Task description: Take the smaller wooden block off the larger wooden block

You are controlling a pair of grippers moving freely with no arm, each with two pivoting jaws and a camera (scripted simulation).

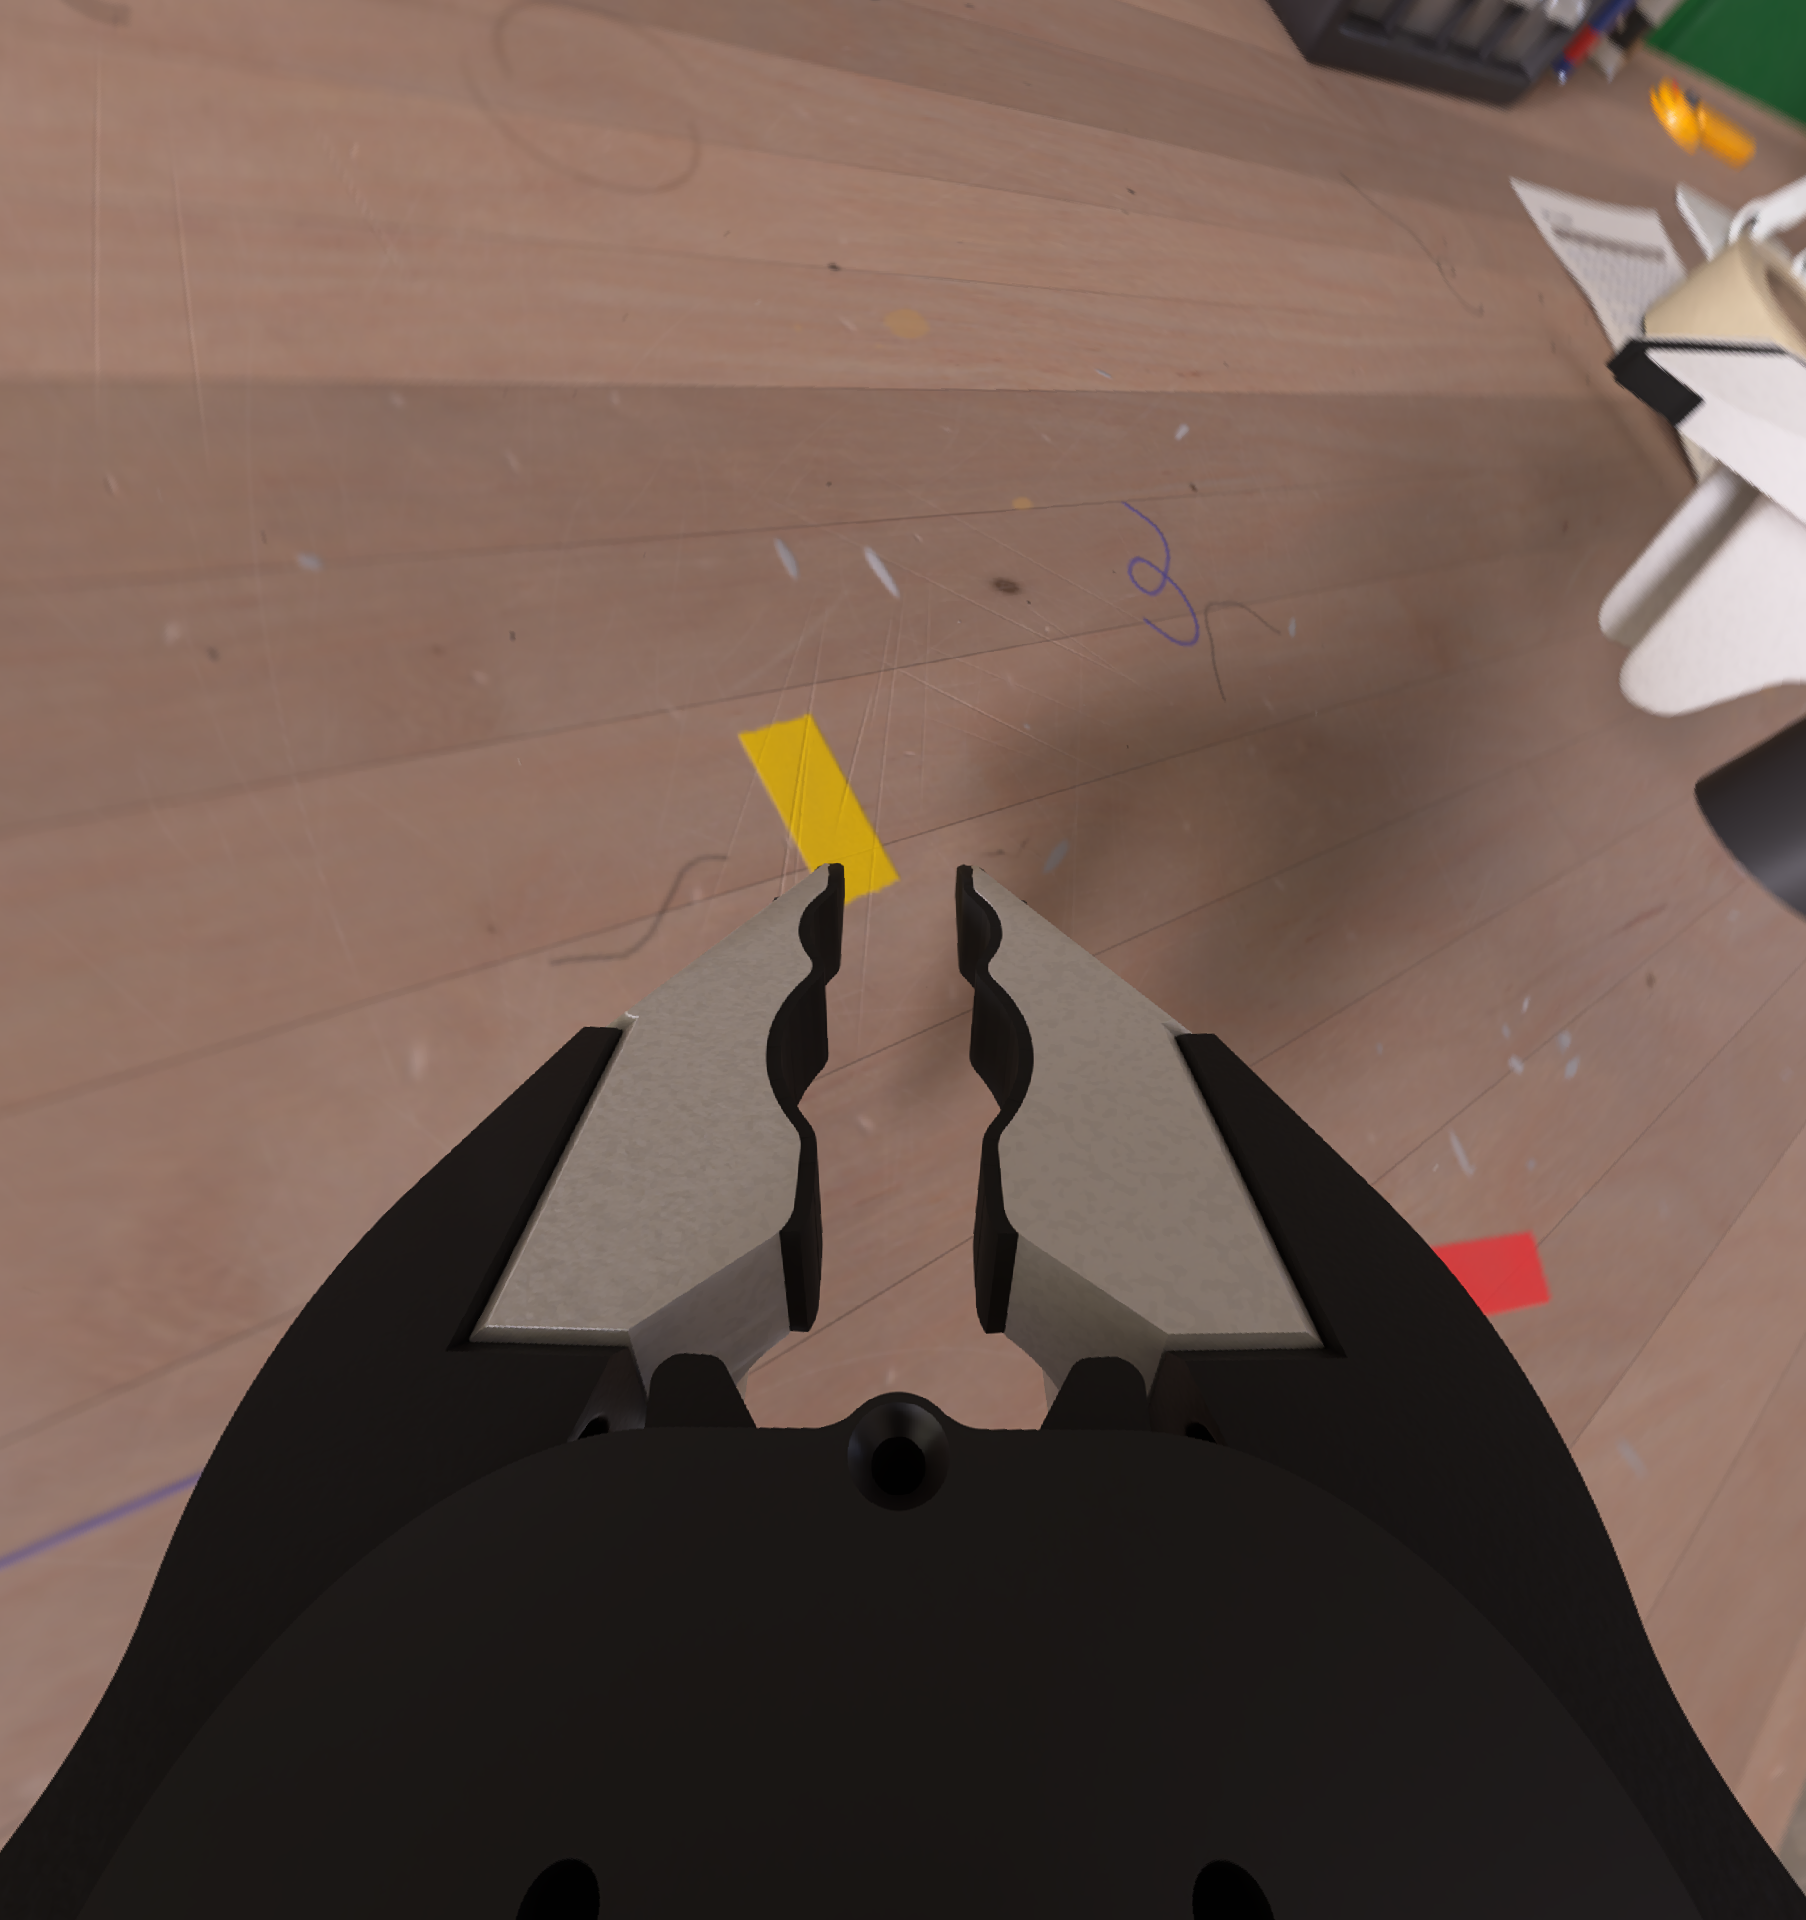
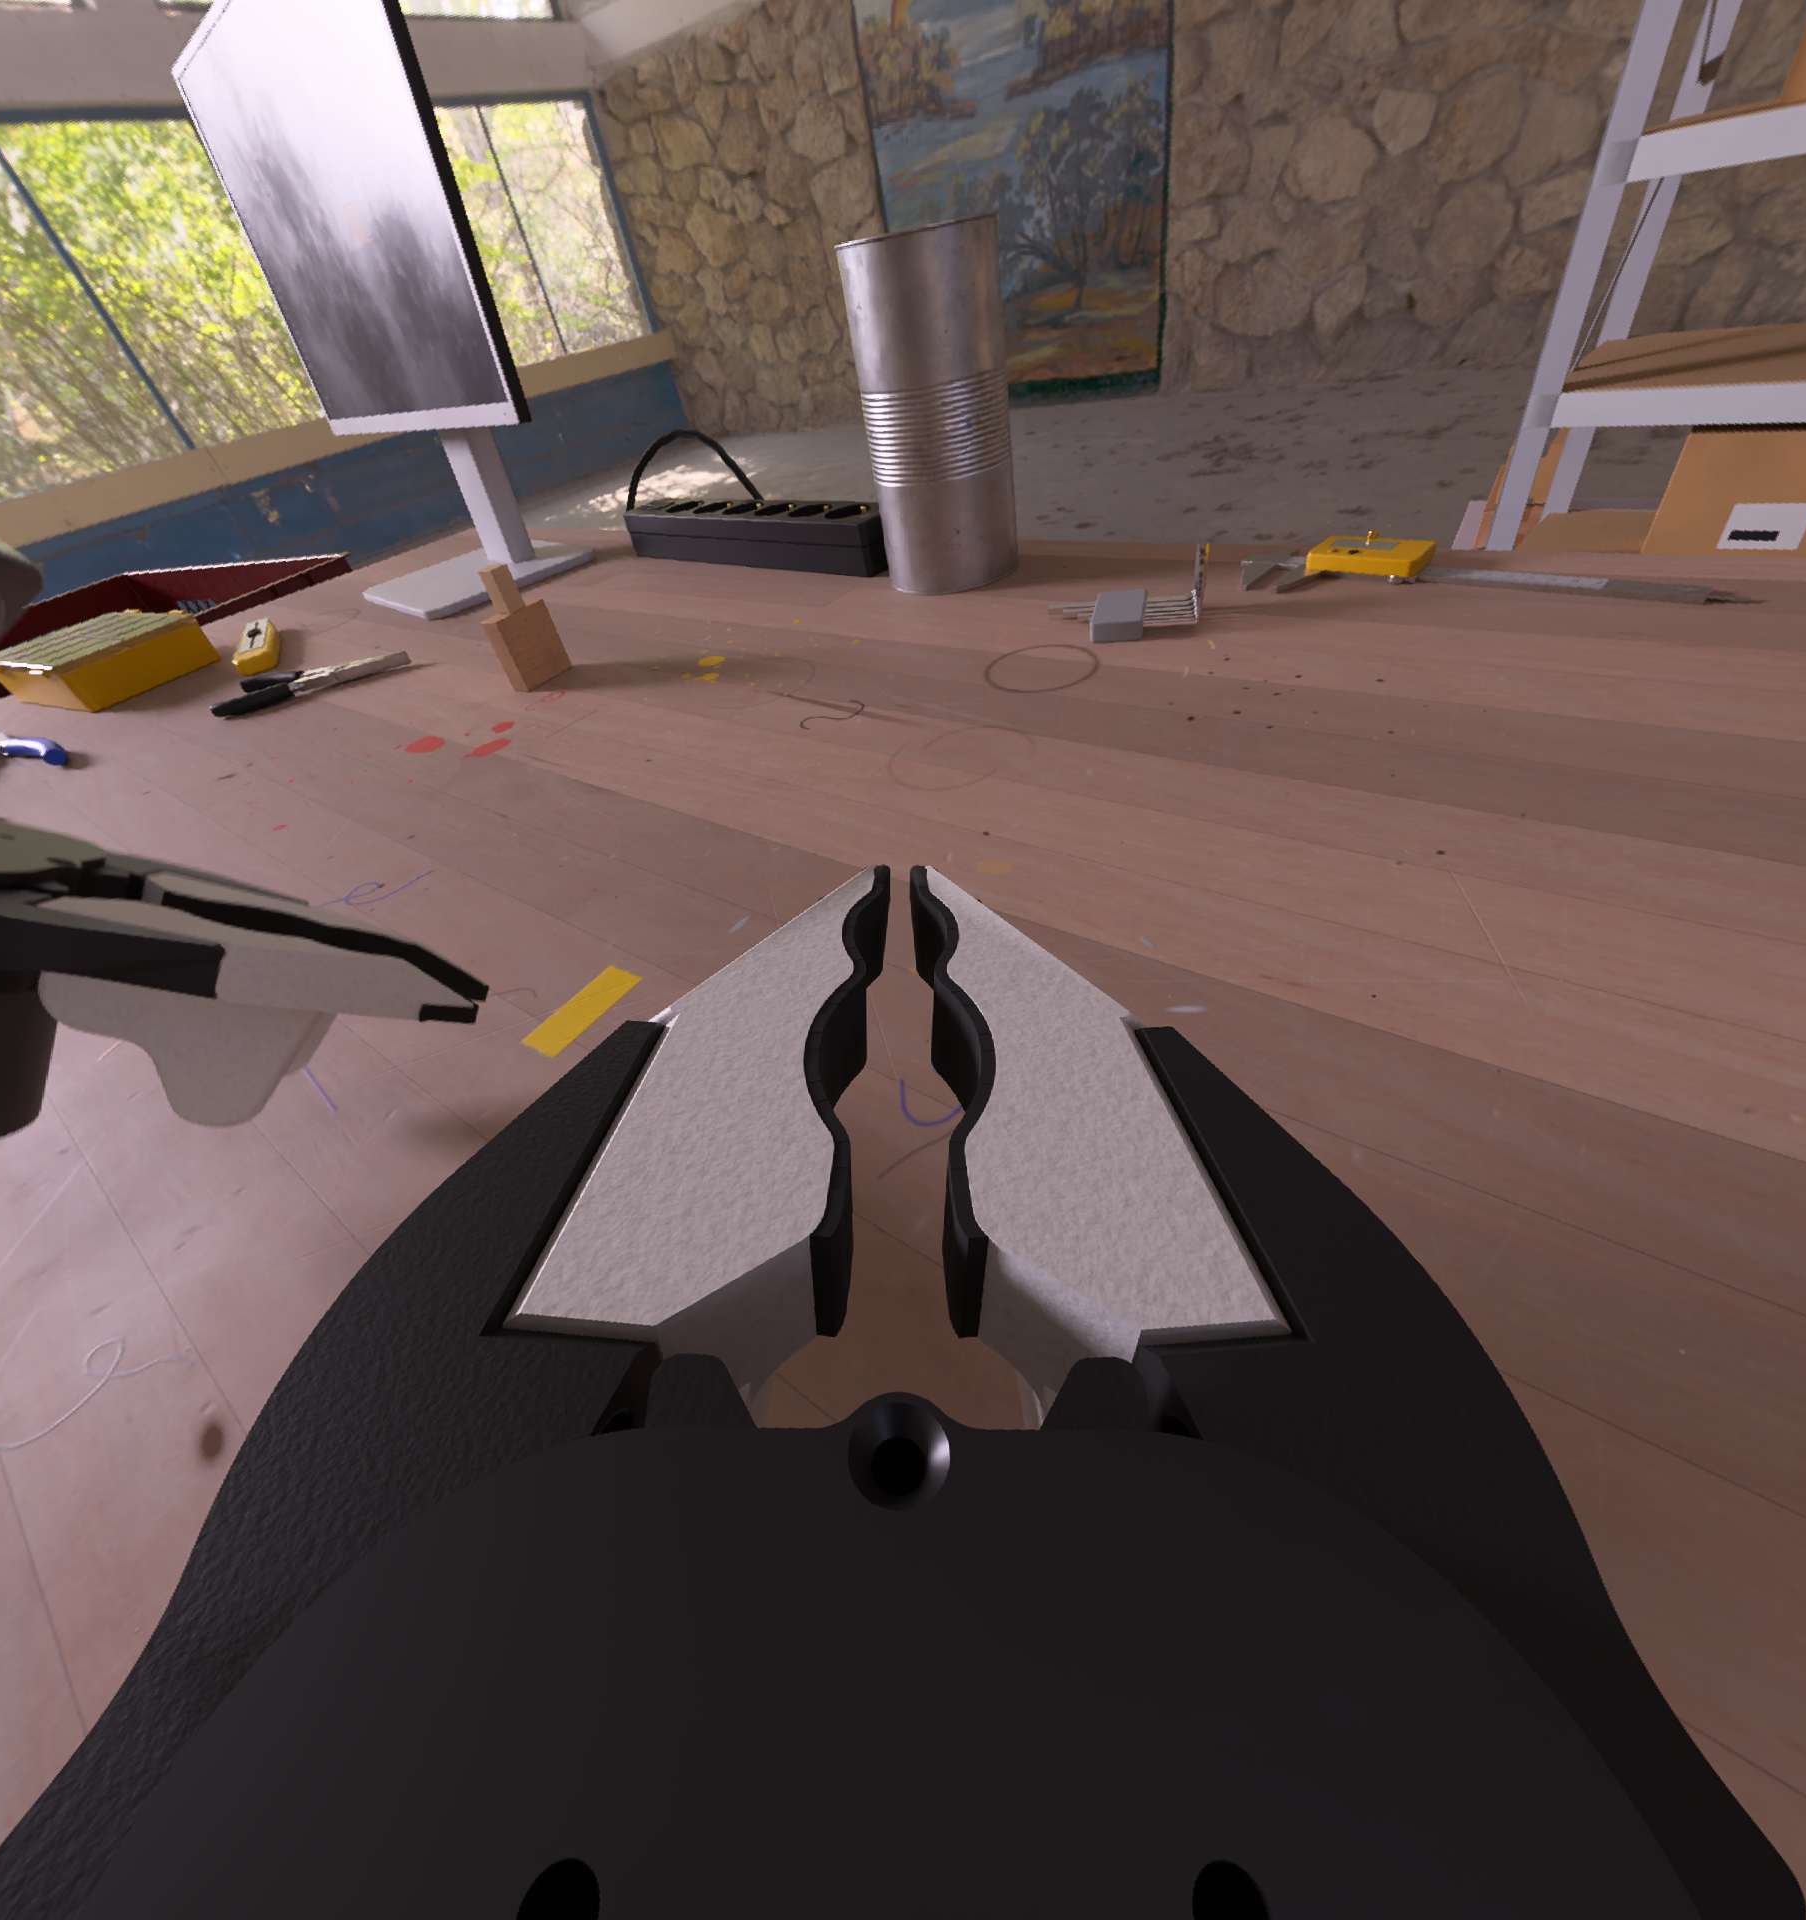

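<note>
In the right wrist view, a larger wooden block stands tilted on the wooden table far ahead to the left, near a monitor's foot. A smaller wooden block sits on top of it. My right gripper is low over the table, far short of the blocks, with its jaws almost touching and nothing between them. My left gripper is slightly open and empty above a strip of yellow tape. It also shows from the side in the right wrist view. The blocks are out of the left wrist view.
A tall metal can, a black tray and a monitor stand at the back. A yellow caliper and hex keys lie to the right. A marker, a yellow box and pliers lie to the left.
</note>
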